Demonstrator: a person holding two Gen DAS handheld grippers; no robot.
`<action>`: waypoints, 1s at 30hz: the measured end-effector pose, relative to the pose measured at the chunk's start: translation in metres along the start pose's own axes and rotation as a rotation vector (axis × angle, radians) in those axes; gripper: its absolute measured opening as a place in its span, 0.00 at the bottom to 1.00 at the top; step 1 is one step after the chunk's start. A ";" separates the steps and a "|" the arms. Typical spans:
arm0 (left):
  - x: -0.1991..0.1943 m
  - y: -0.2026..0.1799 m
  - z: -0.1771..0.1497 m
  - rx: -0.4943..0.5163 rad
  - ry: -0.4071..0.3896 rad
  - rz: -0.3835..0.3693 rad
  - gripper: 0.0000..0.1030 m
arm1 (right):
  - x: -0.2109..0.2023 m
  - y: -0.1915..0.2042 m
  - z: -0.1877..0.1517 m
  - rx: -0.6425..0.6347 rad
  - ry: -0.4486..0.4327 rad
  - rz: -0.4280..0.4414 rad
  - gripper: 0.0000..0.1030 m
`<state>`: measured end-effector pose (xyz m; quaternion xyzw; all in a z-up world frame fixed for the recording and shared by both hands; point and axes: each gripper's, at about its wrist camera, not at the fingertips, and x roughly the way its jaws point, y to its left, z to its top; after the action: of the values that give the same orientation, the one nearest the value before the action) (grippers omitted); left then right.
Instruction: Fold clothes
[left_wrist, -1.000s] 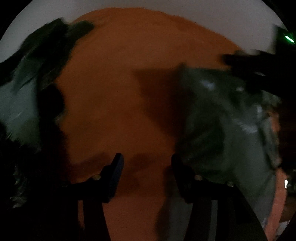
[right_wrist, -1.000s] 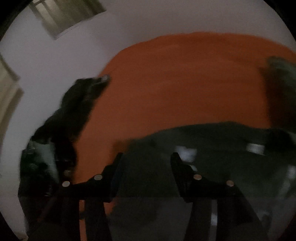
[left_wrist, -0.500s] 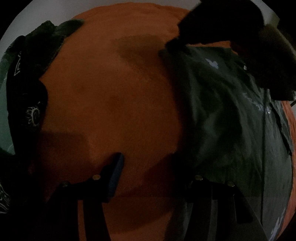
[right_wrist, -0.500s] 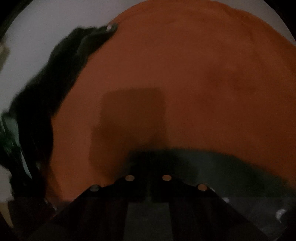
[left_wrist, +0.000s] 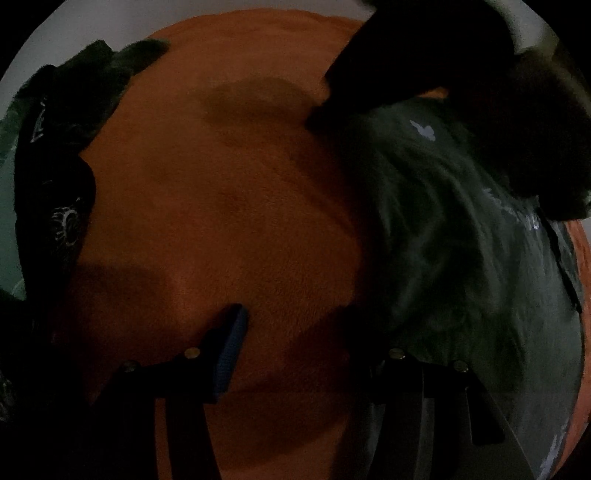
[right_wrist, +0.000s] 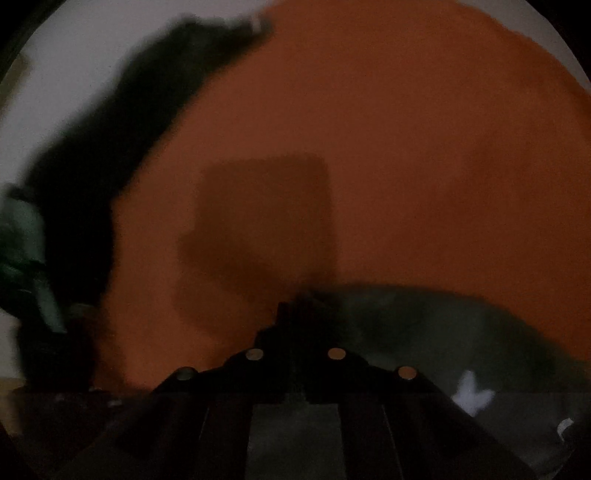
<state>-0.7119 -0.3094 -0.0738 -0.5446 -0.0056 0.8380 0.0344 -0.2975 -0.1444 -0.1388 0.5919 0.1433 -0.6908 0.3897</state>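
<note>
A dark green garment (left_wrist: 461, 258) with small white prints lies spread on the orange cover (left_wrist: 229, 206), filling the right half of the left wrist view. My left gripper (left_wrist: 299, 332) hangs open just above the cover, its blue-padded left finger (left_wrist: 231, 343) over bare orange and its right finger at the garment's near edge. Nothing is pinched between them. My right gripper (right_wrist: 295, 310) is shut on the green garment (right_wrist: 424, 332) at its far corner. From the left wrist it shows as a dark shape at the top right, a hand (left_wrist: 539, 140) behind it.
A heap of dark clothes (left_wrist: 55, 166) sits at the cover's left edge, also in the right wrist view as dark clothes (right_wrist: 96, 158). Pale floor or wall (right_wrist: 74, 55) surrounds the orange cover (right_wrist: 406, 147). The light is very dim.
The right gripper's jaws, open around the garment's edge a second ago, have closed on it and dropped toward the cover. The garment now lies flatter. The left gripper sank slightly, still open.
</note>
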 end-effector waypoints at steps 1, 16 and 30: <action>-0.002 -0.002 -0.001 0.004 -0.002 0.003 0.54 | 0.002 -0.006 0.000 0.039 -0.037 0.023 0.00; -0.012 0.007 0.015 0.136 0.014 -0.003 0.54 | -0.069 -0.032 -0.145 0.184 -0.106 0.242 0.05; -0.075 0.056 0.009 -0.125 -0.067 -0.085 0.55 | -0.077 -0.028 -0.135 0.202 -0.246 0.342 0.24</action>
<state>-0.6933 -0.3693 -0.0044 -0.5166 -0.0824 0.8515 0.0358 -0.2220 -0.0087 -0.1090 0.5547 -0.0775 -0.6926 0.4546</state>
